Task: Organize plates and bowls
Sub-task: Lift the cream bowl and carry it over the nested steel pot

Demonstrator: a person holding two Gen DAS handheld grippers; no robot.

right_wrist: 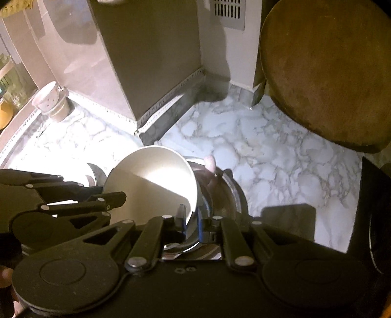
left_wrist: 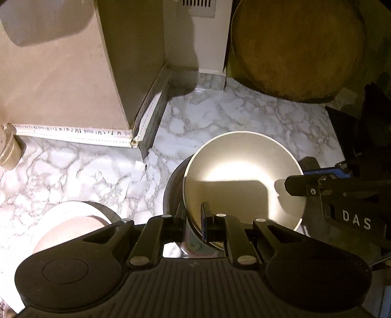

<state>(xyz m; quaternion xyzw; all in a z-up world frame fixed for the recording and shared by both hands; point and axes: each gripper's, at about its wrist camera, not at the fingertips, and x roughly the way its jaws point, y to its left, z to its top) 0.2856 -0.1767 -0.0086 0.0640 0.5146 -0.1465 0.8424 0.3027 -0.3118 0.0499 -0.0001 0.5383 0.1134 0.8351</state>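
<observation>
White bowl (left_wrist: pixel 242 176), held by both grippers at once, tilted, above a marble counter (left_wrist: pixel 220 115). Left gripper (left_wrist: pixel 194 225) is clenched on the bowl's near rim, one finger inside, one outside. Right gripper (right_wrist: pixel 191 220) is clamped on the opposite rim edge the same way; in the left view it shows as a black arm reaching in from the right (left_wrist: pixel 305 186).

Directly under the bowl: a shiny metal bowl (right_wrist: pixel 220 190), darker rim visible around the white one's lower edge. Cannot tell whether the white bowl touches it or hangs just above. Looks like a nesting or lifting step, judgement only.

Further out: a pale plate or dish (left_wrist: pixel 70 220) to the left on the counter, near the metal bowl. A small cream perforated cup (right_wrist: pixel 52 102) well apart by the backsplash. A round wooden board (left_wrist: pixel 298 49) leaning at the back right. Wall corner and a vent (right_wrist: pixel 228 13) behind.

Risks: both grips are thin pinches on a smooth glazed rim, so the bowl could slip or pivot out if the two hands drift apart or twist unevenly. Pulling in opposite directions could chip the rim. Tilted bowl could knock the metal bowl's edge and skid it on the slick marble toward the pale plate.
</observation>
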